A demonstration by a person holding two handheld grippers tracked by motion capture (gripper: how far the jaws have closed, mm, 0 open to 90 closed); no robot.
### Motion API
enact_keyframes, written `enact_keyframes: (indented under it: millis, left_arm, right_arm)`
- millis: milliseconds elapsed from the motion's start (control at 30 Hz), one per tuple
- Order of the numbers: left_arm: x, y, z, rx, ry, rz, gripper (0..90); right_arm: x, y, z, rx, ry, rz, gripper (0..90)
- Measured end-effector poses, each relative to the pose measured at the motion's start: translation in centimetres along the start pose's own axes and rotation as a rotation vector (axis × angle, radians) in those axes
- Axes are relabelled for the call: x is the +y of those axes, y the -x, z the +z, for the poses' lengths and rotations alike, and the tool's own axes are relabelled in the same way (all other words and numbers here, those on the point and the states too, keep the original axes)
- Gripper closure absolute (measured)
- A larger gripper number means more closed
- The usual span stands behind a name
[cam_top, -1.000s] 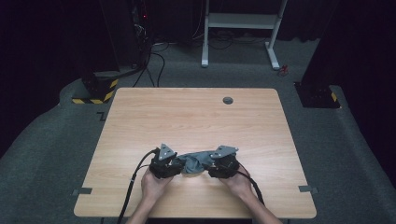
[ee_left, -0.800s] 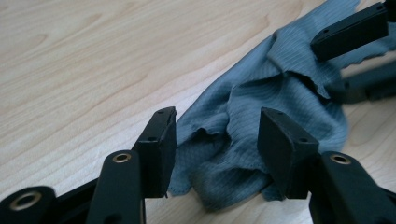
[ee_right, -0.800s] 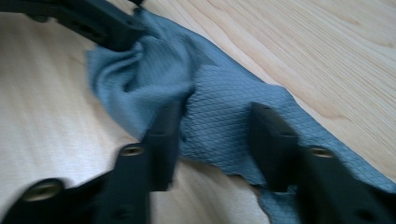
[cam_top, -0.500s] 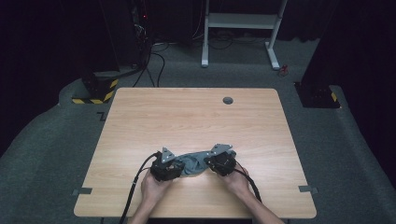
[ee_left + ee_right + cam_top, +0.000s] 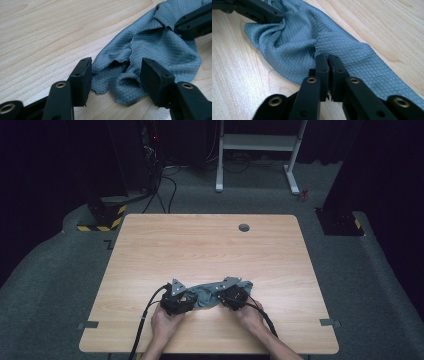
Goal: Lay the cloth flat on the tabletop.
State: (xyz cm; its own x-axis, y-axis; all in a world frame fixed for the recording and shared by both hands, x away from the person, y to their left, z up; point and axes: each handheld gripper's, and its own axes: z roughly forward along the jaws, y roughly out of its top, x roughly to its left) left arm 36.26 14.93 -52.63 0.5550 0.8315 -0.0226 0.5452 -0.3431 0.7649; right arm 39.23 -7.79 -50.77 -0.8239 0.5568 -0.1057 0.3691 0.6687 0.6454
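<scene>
Where crumpled: quilted grey cloth (image 5: 152,47).

one cloth, two grippers, one table.

a single grey cloth (image 5: 207,292) lies bunched on the one wooden table (image 5: 200,245), at about 6 o'clock on the top. two grippers: left gripper (image 5: 176,303) at the cloth's 8 o'clock, right gripper (image 5: 233,296) at its 3 o'clock. two hands, one per gripper. one round dark grommet (image 5: 243,227) at 12 o'clock.
</scene>
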Motion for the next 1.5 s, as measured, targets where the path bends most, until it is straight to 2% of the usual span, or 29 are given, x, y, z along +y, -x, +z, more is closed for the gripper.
enact_keyframes:
  millis: [167, 200, 267, 300, 333, 467, 500, 633, 767, 867, 933, 1033, 1100, 1300, 1367, 1500]
  left_arm:
    - [0.0, 0.0, 0.0, -0.008, -0.004, 0.009, 40.5]
    - [0.0, 0.0, 0.0, -0.006, -0.004, 0.020, 39.8]
    - [0.0, 0.0, 0.0, -0.009, -0.005, 0.016, 39.0]
    - [0.0, 0.0, 0.0, -0.008, -0.005, 0.017, 39.0]
    - [0.0, 0.1, 0.0, -0.007, -0.004, 0.016, 39.0]
    - [0.0, 0.2, 0.0, 0.001, -0.006, 0.023, 39.1]
    - [0.0, 0.2, 0.0, -0.001, -0.005, 0.019, 39.2]
    - [0.0, 0.2, 0.0, 0.001, -0.005, 0.022, 39.7]
    - [0.0, 0.2, 0.0, 0.009, -0.003, 0.015, 42.7]
    - [0.0, 0.2, 0.0, 0.007, -0.003, 0.010, 42.7]
    - [0.0, 0.2, 0.0, 0.009, -0.003, 0.015, 42.7]
    - [0.0, 0.2, 0.0, 0.009, -0.003, 0.016, 42.7]
    - [0.0, 0.2, 0.0, 0.012, -0.005, 0.025, 42.7]
    - [0.0, 0.0, 0.0, -0.005, 0.000, 0.002, 42.5]
    - [-0.1, 0.0, -0.1, -0.007, 0.002, -0.010, 41.9]
    - [0.5, 0.7, -0.4, -0.024, 0.016, 0.014, 44.8]
  right_arm:
    - [0.8, 0.7, -1.1, -0.024, 0.012, 0.007, 89.1]
    - [1.2, 1.0, -1.5, -0.036, 0.019, 0.011, 89.1]
    - [1.6, 1.8, -1.9, -0.041, 0.027, 0.025, 89.1]
    - [1.8, 2.5, -2.1, -0.037, 0.039, 0.054, 88.9]
    - [1.9, 2.7, -2.2, -0.039, 0.039, 0.057, 88.9]
    - [2.1, 4.5, -2.6, -0.021, 0.038, 0.134, 88.0]
    - [2.1, 4.8, -2.6, -0.016, 0.040, 0.139, 87.9]
    - [1.9, 4.9, -2.4, -0.009, 0.020, 0.144, 88.2]
    - [2.1, 5.3, -2.6, -0.033, 0.047, 0.149, 88.9]
    - [2.1, 6.7, -2.8, -0.051, 0.062, 0.208, 89.0]
    - [2.1, 7.8, -2.7, -0.081, 0.060, 0.245, 89.0]
    - [2.0, 9.2, -2.1, -0.090, 0.059, 0.302, 89.0]
    - [1.9, 9.6, -1.3, -0.105, 0.036, 0.318, 88.9]
    - [1.7, 10.0, 0.9, -0.119, -0.013, 0.342, 86.0]
    - [1.5, 10.0, 0.7, -0.104, -0.001, 0.363, 80.1]
    - [0.8, 9.3, -1.0, -0.094, 0.062, 0.339, 71.4]
